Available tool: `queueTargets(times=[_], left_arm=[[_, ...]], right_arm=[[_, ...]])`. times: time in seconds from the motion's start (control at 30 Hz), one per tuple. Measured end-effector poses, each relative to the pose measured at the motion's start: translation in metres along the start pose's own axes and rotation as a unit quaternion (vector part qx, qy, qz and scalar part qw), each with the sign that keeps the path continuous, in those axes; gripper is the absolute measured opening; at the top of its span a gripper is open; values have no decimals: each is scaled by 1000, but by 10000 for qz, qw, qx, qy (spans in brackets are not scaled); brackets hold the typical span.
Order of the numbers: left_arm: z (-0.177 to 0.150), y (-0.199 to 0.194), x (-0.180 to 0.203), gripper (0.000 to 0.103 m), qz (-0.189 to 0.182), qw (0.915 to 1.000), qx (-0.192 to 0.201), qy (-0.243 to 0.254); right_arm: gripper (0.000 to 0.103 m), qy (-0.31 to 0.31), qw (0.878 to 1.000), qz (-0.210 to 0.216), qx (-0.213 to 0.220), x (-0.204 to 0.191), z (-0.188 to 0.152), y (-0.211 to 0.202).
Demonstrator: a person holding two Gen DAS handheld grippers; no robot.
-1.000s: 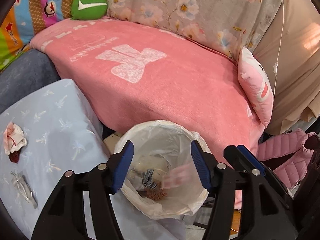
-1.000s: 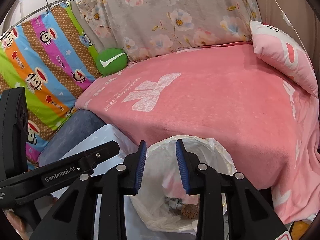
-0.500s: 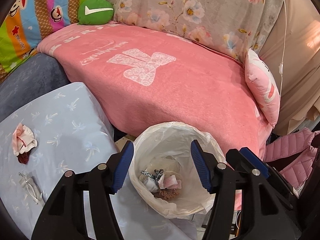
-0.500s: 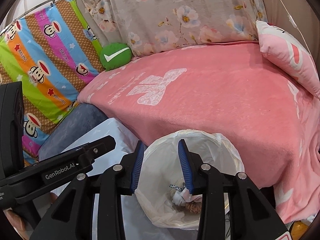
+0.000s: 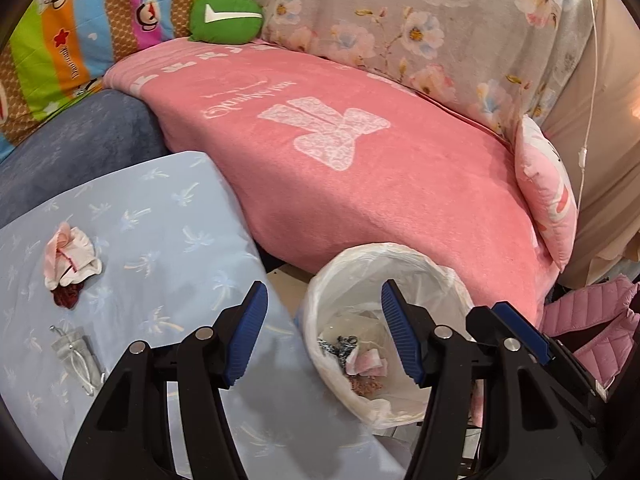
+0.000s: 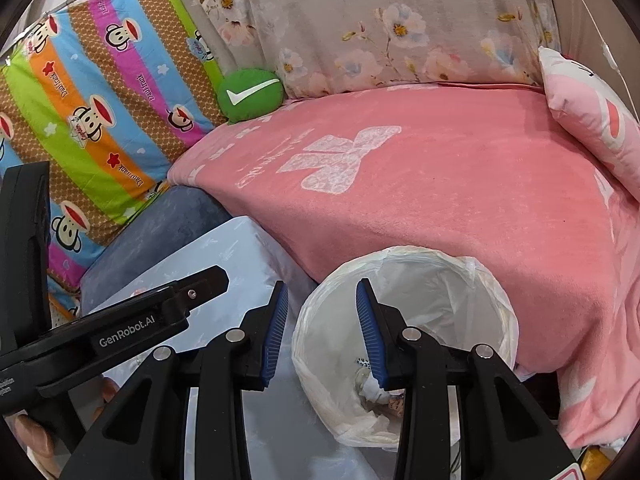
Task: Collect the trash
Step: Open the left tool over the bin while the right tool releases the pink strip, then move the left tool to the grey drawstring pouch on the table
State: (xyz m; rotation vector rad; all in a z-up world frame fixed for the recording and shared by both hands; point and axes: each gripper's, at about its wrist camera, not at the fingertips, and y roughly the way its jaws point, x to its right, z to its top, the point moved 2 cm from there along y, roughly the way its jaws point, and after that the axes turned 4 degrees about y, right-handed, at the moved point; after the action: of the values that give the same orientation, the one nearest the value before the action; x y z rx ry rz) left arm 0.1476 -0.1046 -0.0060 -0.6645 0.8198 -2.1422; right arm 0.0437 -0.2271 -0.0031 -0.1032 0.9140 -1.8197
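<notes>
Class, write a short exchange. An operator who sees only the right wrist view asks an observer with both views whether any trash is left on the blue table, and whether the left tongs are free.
Operator: From the right wrist I see the lined trash bin, but the other tool's body hides most of the table. Is there any trash on it?
Observer: Yes. The left wrist view shows a crumpled pink-and-white tissue lying on the table, well to the left of the bin.
Operator: Are the left tongs free to take it?
Observer: The left tongs are open, with nothing held between them.
</notes>
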Motion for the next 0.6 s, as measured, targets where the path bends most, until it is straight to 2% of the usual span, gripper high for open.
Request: queueTargets(times=[0.27, 0.43, 0.6], left_arm=[[-21, 0, -53, 57, 488, 9978, -121, -435], [-39, -3, -95, 58, 835, 9931, -214, -789], [-61, -8, -134, 63, 1157, 9857, -288, -1190]], right_arm=[[35, -291, 9992, 142, -229, -36, -15, 15], [35, -448, 9981, 221, -365, -59, -26, 25], [35, -621, 9961, 311, -544, -86, -39, 37]])
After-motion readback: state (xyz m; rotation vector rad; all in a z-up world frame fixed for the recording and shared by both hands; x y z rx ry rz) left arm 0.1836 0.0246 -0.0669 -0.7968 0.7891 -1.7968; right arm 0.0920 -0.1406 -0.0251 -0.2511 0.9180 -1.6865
